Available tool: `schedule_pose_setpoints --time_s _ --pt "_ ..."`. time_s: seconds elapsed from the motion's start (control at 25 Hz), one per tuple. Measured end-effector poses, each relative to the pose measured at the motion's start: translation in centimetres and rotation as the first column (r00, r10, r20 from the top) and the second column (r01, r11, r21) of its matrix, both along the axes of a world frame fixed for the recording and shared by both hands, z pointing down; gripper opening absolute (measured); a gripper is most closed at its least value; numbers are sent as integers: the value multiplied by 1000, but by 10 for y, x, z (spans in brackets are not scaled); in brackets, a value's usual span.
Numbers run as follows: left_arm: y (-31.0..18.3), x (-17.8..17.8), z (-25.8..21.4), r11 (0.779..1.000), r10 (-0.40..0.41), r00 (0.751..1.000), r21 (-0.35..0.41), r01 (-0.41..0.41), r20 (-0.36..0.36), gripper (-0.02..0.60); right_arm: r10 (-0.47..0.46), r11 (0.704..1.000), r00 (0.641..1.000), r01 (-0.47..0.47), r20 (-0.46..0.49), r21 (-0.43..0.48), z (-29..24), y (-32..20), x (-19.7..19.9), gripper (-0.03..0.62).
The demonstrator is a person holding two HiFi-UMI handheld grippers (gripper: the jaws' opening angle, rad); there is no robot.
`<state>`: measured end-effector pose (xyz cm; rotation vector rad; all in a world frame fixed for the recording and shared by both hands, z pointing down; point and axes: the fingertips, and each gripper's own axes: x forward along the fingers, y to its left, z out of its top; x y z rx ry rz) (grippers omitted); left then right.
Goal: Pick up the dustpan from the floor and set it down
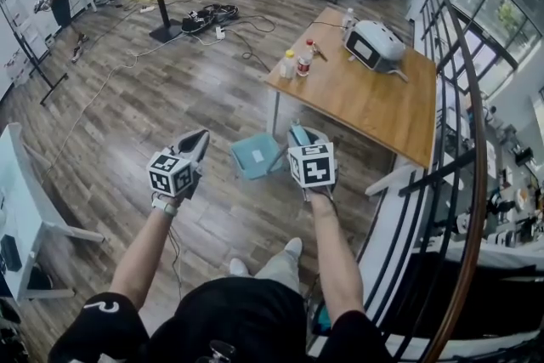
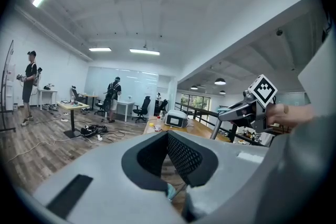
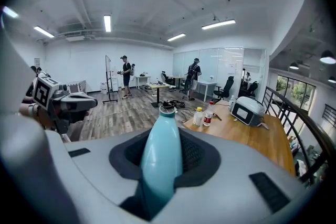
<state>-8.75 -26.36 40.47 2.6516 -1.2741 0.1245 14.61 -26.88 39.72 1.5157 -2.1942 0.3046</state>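
Head view: dustpan point(image 1: 255, 155) hangs near the table point(image 1: 365, 110), carried by the right gripper point(image 1: 299, 136); if it swings, it may knock the table
Left gripper view: left gripper point(image 2: 169, 152) is clenched on nothing; it gives no support
Right gripper view: jaws grasp the smooth handle point(image 3: 160, 149); it could slip

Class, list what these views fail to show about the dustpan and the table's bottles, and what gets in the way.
- Head view: the dustpan is too small to tell whether anything lies in it.
- Right gripper view: only the handle shows; the right gripper body hides the pan.
- Left gripper view: the left gripper body hides all but a teal sliver.
- Head view: the bottles have labels too small.
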Motion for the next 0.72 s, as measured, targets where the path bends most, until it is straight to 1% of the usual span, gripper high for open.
schedule_pose_setpoints --time_s 0.16,0.44,0.72 --pt "-8 -3 -4 1000 -3 1000 7 3 0 -2 -5 1000 1000 5 -3 17 -9 -8 -2 92" --pt "-12 -11 -5 1000 -6 1000 8 6 7 -2 -8 1000 1000 8 1 17 -11 -13 -7 92" --pt "-13 -6 0 1000 0 1000 1 0 9 -2 -12 1000 1000 12 0 14 -9 -17 -5 94"
